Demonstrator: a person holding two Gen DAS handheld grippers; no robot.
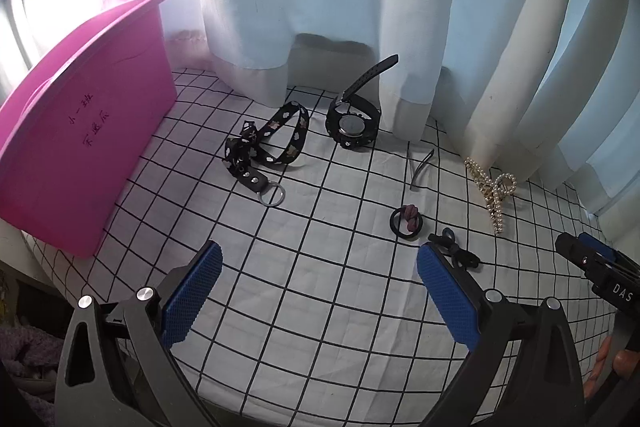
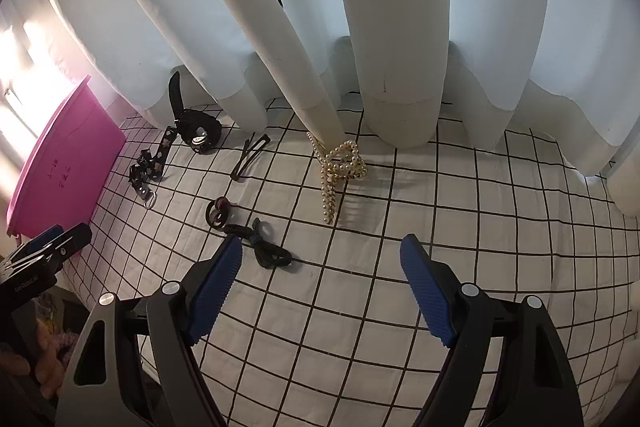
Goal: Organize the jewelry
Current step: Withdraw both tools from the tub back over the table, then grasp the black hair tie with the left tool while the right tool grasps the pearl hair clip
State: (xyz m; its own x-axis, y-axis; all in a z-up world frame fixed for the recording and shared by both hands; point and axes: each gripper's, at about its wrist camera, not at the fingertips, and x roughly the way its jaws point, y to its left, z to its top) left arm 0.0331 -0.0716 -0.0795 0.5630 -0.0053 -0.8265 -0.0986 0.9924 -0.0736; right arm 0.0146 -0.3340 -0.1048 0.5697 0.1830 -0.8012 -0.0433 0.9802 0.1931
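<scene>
Jewelry lies scattered on a white grid-pattern cloth point(image 1: 320, 267). A black patterned strap with a metal ring point(image 1: 266, 147) and a black watch point(image 1: 353, 121) lie at the back. A hair clip point(image 1: 421, 169), a black ring with a pink knot point(image 1: 407, 221), a black hair tie point(image 1: 456, 251) and a pearl claw clip point(image 1: 493, 193) lie to the right. A pink bin point(image 1: 76, 131) stands at the left. My left gripper point(image 1: 320, 291) is open and empty above the cloth. My right gripper point(image 2: 322, 283) is open and empty, just right of the black hair tie point(image 2: 262, 247), in front of the pearl clip point(image 2: 340, 167).
White curtains point(image 1: 360, 7) hang along the back, their hems touching the cloth. The pink bin also shows far left in the right wrist view point(image 2: 68, 163). The table's left edge drops off beside the bin. The right gripper's body shows at the left wrist view's right edge point(image 1: 600, 267).
</scene>
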